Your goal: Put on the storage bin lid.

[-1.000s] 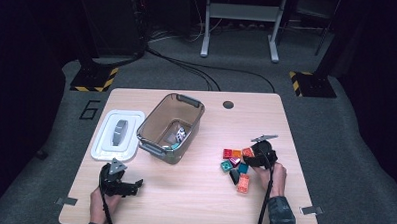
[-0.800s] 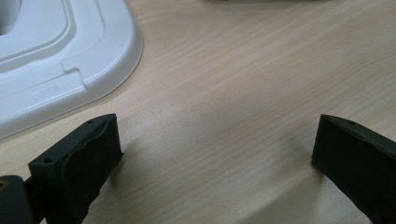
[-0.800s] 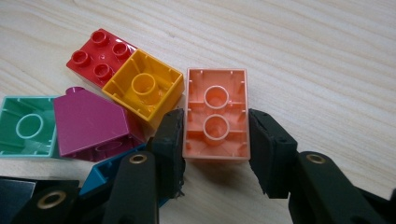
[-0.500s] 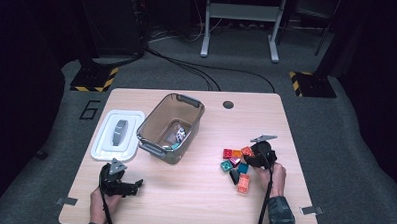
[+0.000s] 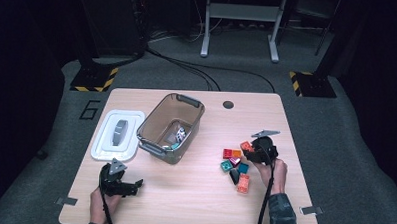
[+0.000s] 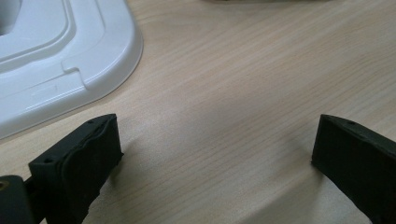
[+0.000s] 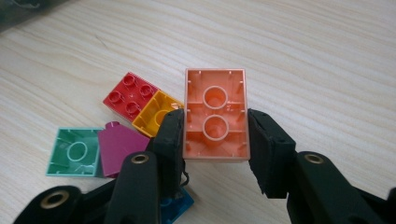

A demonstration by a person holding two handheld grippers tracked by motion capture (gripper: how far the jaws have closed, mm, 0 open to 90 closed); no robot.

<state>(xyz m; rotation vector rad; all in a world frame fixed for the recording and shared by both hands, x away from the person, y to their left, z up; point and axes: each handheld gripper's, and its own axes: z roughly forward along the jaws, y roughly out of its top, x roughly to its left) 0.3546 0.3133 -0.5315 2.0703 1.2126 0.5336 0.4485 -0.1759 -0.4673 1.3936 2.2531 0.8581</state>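
Observation:
My right gripper (image 7: 215, 128) is shut on a pale orange two-stud brick (image 7: 215, 112), which shows its hollow underside. Its jaws have just been closing, and both pads now press the brick's long sides. In the high view this gripper (image 5: 250, 150) holds the brick (image 5: 246, 145) at the top right of a loose pile of bricks (image 5: 234, 166). Just under the held brick lie a red brick (image 7: 130, 95), a yellow one (image 7: 156, 112), a green one (image 7: 74, 151) and a magenta one (image 7: 122, 147). My left gripper (image 5: 136, 185) rests near the table's front left, open (image 6: 215, 140) over bare wood.
A clear grey bin (image 5: 156, 121) with a few small pieces inside stands at the table's middle. Its white lid (image 5: 105, 139) lies to the left of it, and a corner of the lid (image 6: 56, 60) sits just ahead of my left jaws. An orange-red brick (image 5: 243, 183) lies nearest the person.
The right gripper has shifted slightly at the brick pile with the orange brick between its jaws. The left hand has stayed put.

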